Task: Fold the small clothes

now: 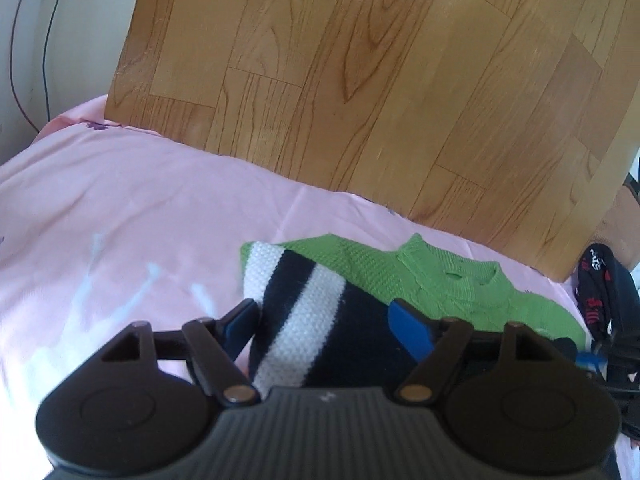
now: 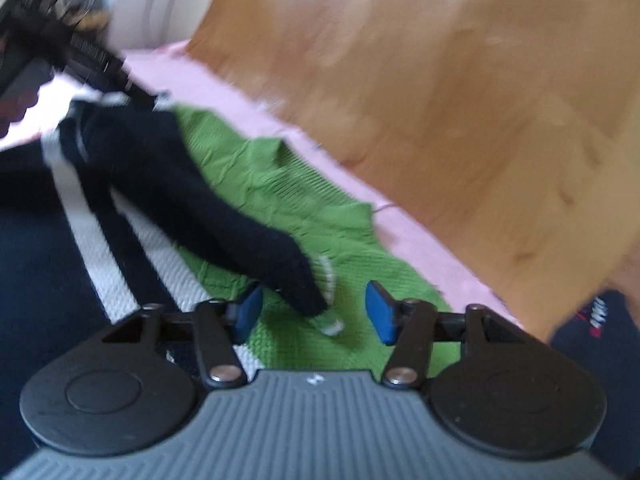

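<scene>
A small knit sweater lies on the pink sheet (image 1: pixel 120 208). Its upper part and collar are green (image 1: pixel 440 276), and its navy and white striped part (image 1: pixel 296 292) is folded over the green. My left gripper (image 1: pixel 326 326) is open and hangs low over the striped part, which lies between its blue pads (image 1: pixel 412 332). In the blurred right wrist view, the navy sleeve (image 2: pixel 224 216) runs across the green knit (image 2: pixel 280 184). The sleeve's cuff end lies between the spread pads (image 2: pixel 380 312) of my open right gripper (image 2: pixel 314 312). I cannot tell if either pad touches it.
A wood-grain board (image 1: pixel 360 80) stands tilted along the far side of the sheet. A dark garment with red print (image 1: pixel 600 292) lies at the right edge, past the sweater. Black hardware (image 2: pixel 60 40) shows at the right view's top left. Cables hang on the pale wall (image 1: pixel 32 60).
</scene>
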A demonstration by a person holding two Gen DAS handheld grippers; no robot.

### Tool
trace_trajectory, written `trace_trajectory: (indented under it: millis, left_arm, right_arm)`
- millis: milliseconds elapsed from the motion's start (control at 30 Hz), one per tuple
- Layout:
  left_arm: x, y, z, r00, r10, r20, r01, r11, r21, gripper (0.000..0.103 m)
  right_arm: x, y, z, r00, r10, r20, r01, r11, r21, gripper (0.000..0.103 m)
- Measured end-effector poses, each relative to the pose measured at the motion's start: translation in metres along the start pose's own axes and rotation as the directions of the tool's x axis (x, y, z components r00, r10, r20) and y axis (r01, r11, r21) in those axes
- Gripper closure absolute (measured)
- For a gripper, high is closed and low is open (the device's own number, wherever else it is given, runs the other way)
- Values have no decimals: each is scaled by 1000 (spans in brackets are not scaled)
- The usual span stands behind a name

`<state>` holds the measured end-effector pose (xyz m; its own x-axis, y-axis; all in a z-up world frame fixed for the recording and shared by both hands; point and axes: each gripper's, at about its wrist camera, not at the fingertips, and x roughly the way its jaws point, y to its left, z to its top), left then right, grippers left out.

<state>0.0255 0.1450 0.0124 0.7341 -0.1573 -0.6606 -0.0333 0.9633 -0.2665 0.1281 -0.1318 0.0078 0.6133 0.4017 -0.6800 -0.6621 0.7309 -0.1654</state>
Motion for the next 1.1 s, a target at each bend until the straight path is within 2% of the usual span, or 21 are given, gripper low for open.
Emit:
trace_trajectory:
  millis: [100, 200, 267, 333, 367, 433, 467, 567, 600, 633, 700, 833, 867, 900, 933, 967, 1033, 1067, 1100]
  left_arm:
    - [1, 9, 0, 1000, 4, -5, -4, 999, -33, 28]
    - [2, 16, 2, 1000, -11, 3, 12, 997, -71, 29]
    - [2, 16, 3, 1000, -11, 11, 12, 997, -79, 29]
    - [2, 14, 3, 1000, -6, 13, 6, 998, -70, 29]
    - [2, 13, 3, 1000, -3, 13, 4, 998, -67, 30]
    - [2, 12, 2, 1000, 10, 14, -9, 998, -61, 34]
    - [2, 12, 2, 1000, 13, 15, -12, 998, -59, 36]
    - [3, 11, 1, 1000, 13, 12, -12, 998, -54, 52]
    - [4, 11, 1, 1000, 8, 7, -7, 999, -52, 66]
    - [6, 11, 1, 1000, -5, -5, 4, 999, -51, 84]
    - [6, 12, 1, 1000, -1, -2, 1, 998, -58, 90]
    - [5, 19, 2, 1000, -11, 1, 11, 994, -110, 93]
    - [6, 19, 2, 1000, -11, 1, 11, 994, -112, 93]
    - [5, 18, 2, 1000, -4, 5, 4, 994, -108, 93]
    - [4, 18, 2, 1000, 6, 11, -5, 995, -104, 93]
    - [3, 18, 2, 1000, 8, 16, -6, 994, -107, 93]
    - [2, 20, 2, 1000, 8, 23, -5, 992, -124, 93]
    - [2, 21, 2, 1000, 10, 23, -7, 991, -134, 93]
    - [2, 22, 2, 1000, 14, 22, -10, 990, -143, 93]
  right_arm:
    - [-18, -16, 15, 993, 108, -57, -101, 987, 123, 94]
    - [-59, -43, 33, 969, 241, -57, -213, 929, 303, 94]
    - [-80, -58, 41, 972, 233, -39, -205, 914, 349, 94]
    - [-78, -68, 43, 986, 149, -75, -113, 930, 350, 94]
    - [-72, -73, 41, 989, 108, -97, -67, 933, 355, 89]
    - [-55, -88, 28, 993, 54, -105, -6, 911, 412, 60]
    - [-48, -96, 18, 995, 42, -88, 5, 882, 471, 42]
    - [-37, -115, -9, 995, 86, -51, -36, 780, 624, 42]
    - [-37, -117, -17, 995, 99, -25, -58, 750, 659, 42]
    - [-37, -117, -23, 994, 113, 1, -83, 730, 678, 42]
    - [-35, -112, -30, 990, 142, 23, -119, 718, 685, 41]
    - [-29, -96, -33, 982, 183, 41, -167, 750, 640, 41]
    - [-26, -92, -33, 981, 193, 33, -170, 757, 631, 46]
    - [-20, -89, -31, 977, 211, 11, -172, 760, 627, 80]
    - [-17, -88, -27, 975, 221, -18, -159, 754, 638, 93]
    - [-19, -89, -23, 971, 238, -1, -177, 725, 665, 95]
    - [-41, -98, -12, 942, 303, 142, -310, 630, 712, 98]
    - [-55, -101, -5, 934, 299, 194, -344, 607, 717, 98]
    - [-67, -104, 2, 930, 287, 231, -363, 602, 712, 98]
